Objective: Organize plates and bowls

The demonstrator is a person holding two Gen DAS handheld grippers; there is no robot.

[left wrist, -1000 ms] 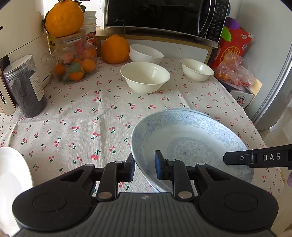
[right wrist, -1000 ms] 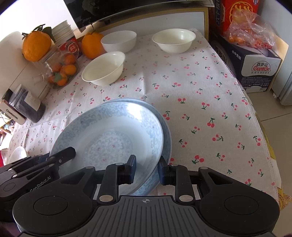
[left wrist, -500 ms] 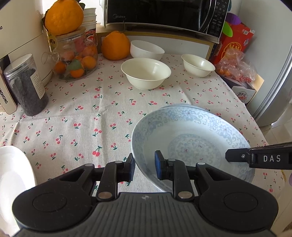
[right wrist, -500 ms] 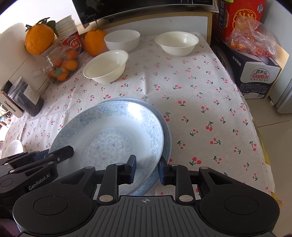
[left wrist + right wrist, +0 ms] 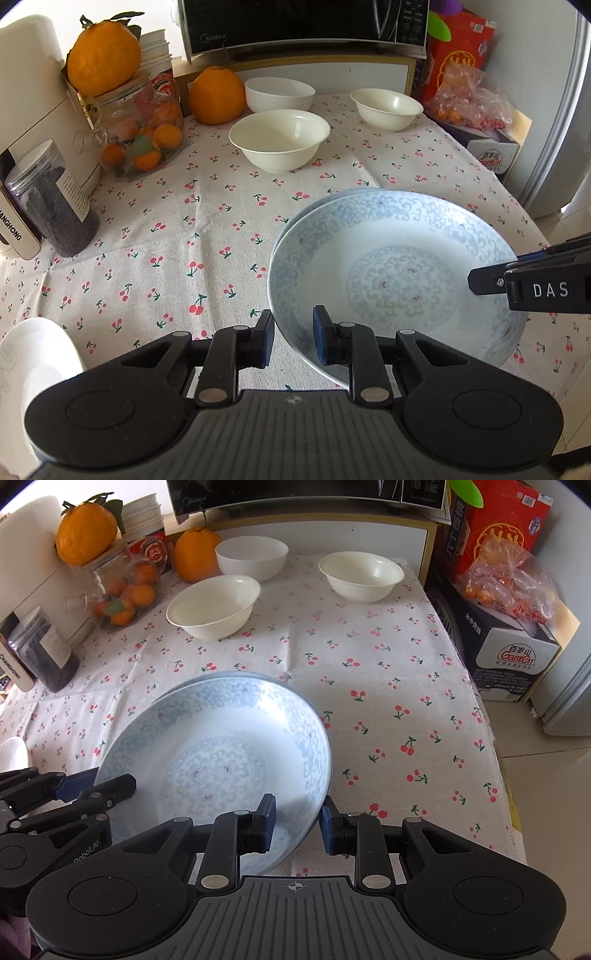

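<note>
A blue-patterned plate (image 5: 399, 273) lies on a second like plate whose rim (image 5: 369, 192) shows behind it; the pair also shows in the right wrist view (image 5: 218, 760). My left gripper (image 5: 293, 338) straddles the plates' left rim with its jaws a little apart. My right gripper (image 5: 297, 821) straddles the right rim the same way. Three white bowls stand at the back: a large one (image 5: 279, 138), one behind it (image 5: 279, 92), a small one (image 5: 386, 107). A white plate (image 5: 33, 365) sits at the near left.
A cherry-print cloth (image 5: 166, 236) covers the table. A fruit jar (image 5: 140, 136), a dark jar (image 5: 51, 199), oranges (image 5: 218, 96) and a microwave (image 5: 306, 22) line the back and left. Boxes (image 5: 498, 642) stand beyond the table's right edge.
Both grippers and the plates have drawn slightly back toward the near edge. The jaws on both sides stand a bit wider around the rims than before.
</note>
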